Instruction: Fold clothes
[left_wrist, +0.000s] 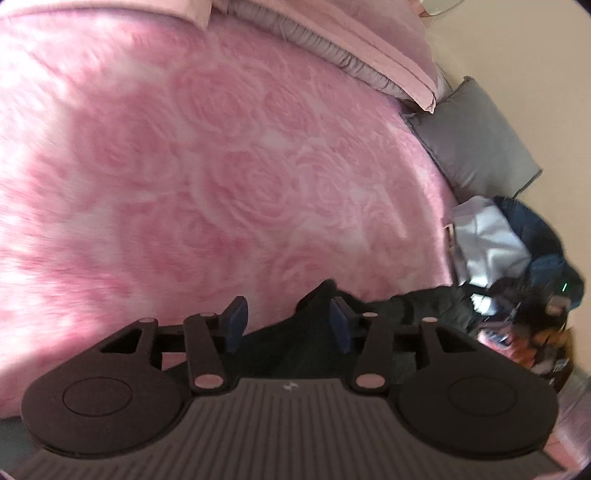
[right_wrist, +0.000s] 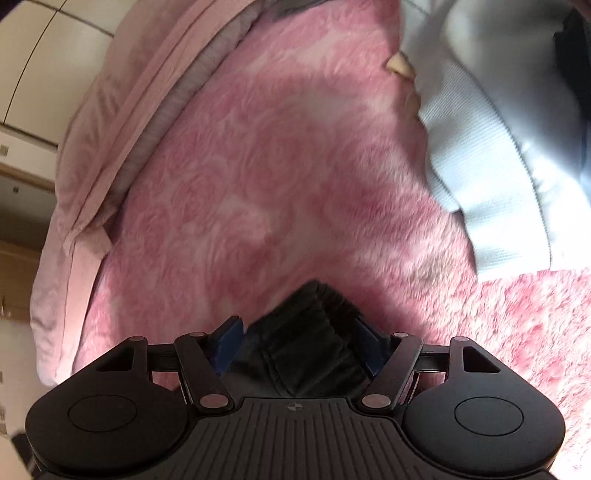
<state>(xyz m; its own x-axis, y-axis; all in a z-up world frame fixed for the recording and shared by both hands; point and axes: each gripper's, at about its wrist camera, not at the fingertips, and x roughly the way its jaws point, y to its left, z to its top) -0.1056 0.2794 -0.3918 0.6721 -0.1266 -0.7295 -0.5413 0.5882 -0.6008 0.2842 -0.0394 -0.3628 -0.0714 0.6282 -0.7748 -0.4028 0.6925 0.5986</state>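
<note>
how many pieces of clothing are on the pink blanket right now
3 visible: a black garment between the right gripper's pads, a light blue ribbed top further right, a dark blue piece beside it. More may be hidden.

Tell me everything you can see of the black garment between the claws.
The black garment is dark fabric with a gathered, ribbed band, like an elastic waistband. It lies bunched on the pink rose-patterned blanket. One end sits between the open pads of the right claw, which do not seem to press it. In the left view it stretches between the left claw pads and off to the right.
</note>
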